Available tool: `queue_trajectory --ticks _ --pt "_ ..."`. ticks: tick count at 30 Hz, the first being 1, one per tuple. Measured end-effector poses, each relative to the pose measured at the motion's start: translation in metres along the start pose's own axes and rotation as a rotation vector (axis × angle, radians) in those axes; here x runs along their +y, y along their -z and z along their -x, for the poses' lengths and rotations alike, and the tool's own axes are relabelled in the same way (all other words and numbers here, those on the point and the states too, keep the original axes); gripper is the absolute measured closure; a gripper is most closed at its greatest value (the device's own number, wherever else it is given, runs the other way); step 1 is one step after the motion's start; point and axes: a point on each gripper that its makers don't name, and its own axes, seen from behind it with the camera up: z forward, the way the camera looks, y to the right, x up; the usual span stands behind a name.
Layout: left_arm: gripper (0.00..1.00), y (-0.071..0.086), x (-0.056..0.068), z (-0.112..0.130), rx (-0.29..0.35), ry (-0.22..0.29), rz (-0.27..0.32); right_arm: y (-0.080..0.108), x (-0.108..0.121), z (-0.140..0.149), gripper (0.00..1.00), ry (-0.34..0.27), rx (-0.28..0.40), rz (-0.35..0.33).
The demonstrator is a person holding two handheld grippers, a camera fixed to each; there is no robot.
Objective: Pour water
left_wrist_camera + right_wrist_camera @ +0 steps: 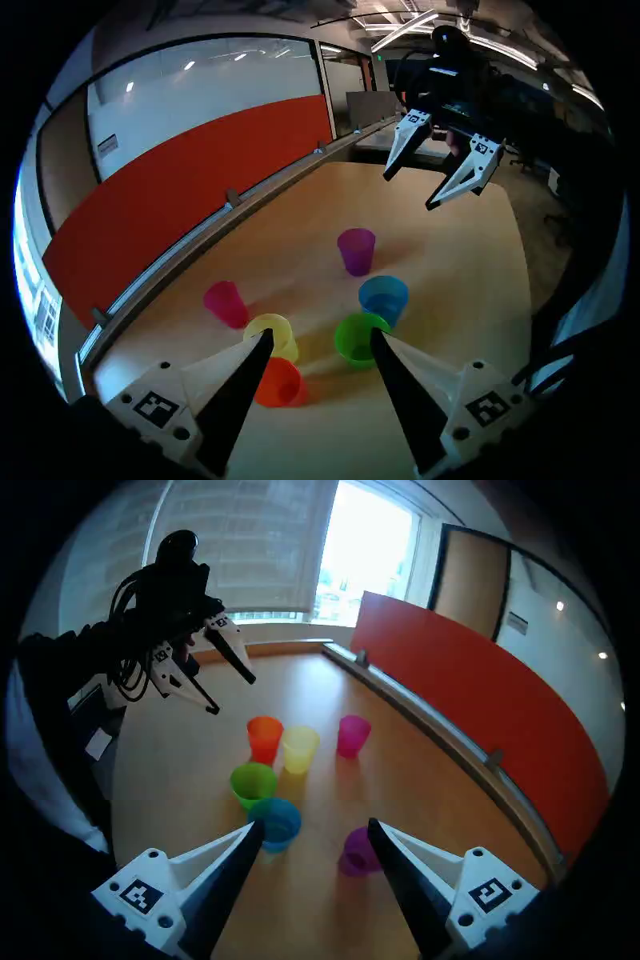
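Hovering nearest in the left gripper view, the left gripper has its two black-edged white fingers spread apart with nothing between them, above the pale wooden tabletop. Just past its tips stand the translucent orange plastic cup, the yellow plastic cup close against it, and the green plastic cup. Beyond those sit the blue plastic cup and the pink plastic cup, then the purple plastic cup a little apart. Farthest off, the right gripper hangs over the table's far end, fingers likewise parted and empty.

Which cup carries water I cannot tell. No cup is held, so the step in hand looks like picking the source cup. To do it well, come in level, straddle one cup only, and close gently on its mid-wall, since thin plastic probably buckles. The cluster is tight, so keep the fingertips off the neighbours.
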Motion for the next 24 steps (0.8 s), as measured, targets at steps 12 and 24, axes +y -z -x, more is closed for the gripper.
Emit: queue_trajectory --ticks 12,24 --pt "0.11 -0.018 0.01 0.01 -0.028 0.009 0.054 -0.017 -0.007 0.012 0.0 -0.018 -0.013 -0.038" --pt "0.11 -0.035 0.017 0.022 -0.054 0.019 0.09 -0.035 -0.014 0.022 0.0 -0.026 -0.035 -0.082"
